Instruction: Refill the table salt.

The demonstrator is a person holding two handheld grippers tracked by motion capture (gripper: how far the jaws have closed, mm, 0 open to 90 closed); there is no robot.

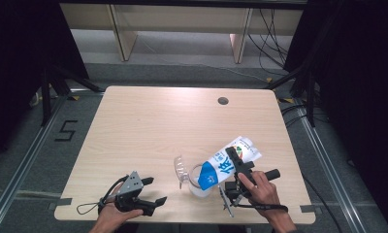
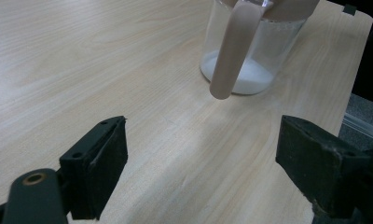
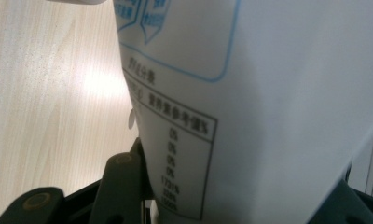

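Pale wooden table (image 1: 148, 121), grey floor (image 1: 32, 155)

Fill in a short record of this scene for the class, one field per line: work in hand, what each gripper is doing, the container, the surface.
Work in hand: white powder being tipped from a bag into a jug
Right gripper: shut on the blue-and-white bag, tilted mouth-down over the jug
Left gripper: open, holding nothing, near the table's front edge
Jug: clear, handled, upright, white powder at the bottom
Table: light wood

Glossy, perhaps plastic bag (image 1: 229, 161); clear glass jug (image 1: 196, 182); matt wood-grain table (image 1: 148, 126).
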